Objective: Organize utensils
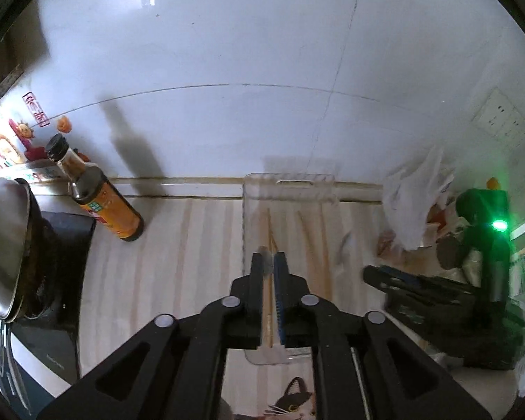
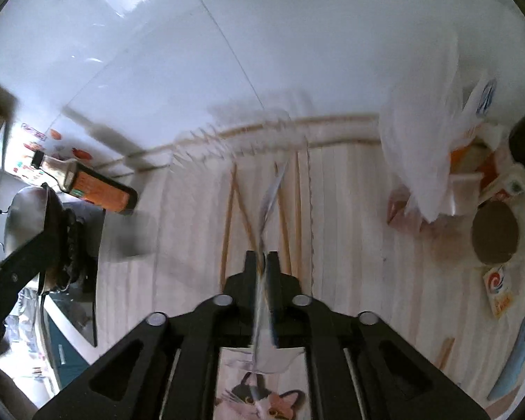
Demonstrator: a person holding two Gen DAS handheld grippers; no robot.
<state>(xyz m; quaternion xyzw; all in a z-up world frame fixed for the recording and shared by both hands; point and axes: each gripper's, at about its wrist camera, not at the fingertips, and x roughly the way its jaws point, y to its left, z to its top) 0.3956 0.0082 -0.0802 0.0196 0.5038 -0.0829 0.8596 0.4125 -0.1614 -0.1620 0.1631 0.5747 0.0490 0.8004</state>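
Note:
A clear plastic tray (image 1: 253, 189) lies on the pale striped counter with wooden chopsticks (image 1: 306, 241) in it. My left gripper (image 1: 268, 257) is over the tray, jaws nearly closed on a wooden chopstick (image 1: 268, 309). In the right wrist view the tray (image 2: 309, 182) is blurred, with several chopsticks (image 2: 227, 224) lying in it. My right gripper (image 2: 261, 257) is shut on a shiny metal utensil (image 2: 270, 196) whose handle runs forward over the tray. The right gripper also shows in the left wrist view (image 1: 395, 278), at the right.
A brown sauce bottle (image 1: 101, 203) stands at the left near a wok (image 1: 7, 241) on a black stove. White plastic bags (image 2: 423, 133) and packets lie at the right. A blue-handled tool (image 2: 514, 357) and a round brown lid (image 2: 495, 232) lie far right. White tiled wall behind.

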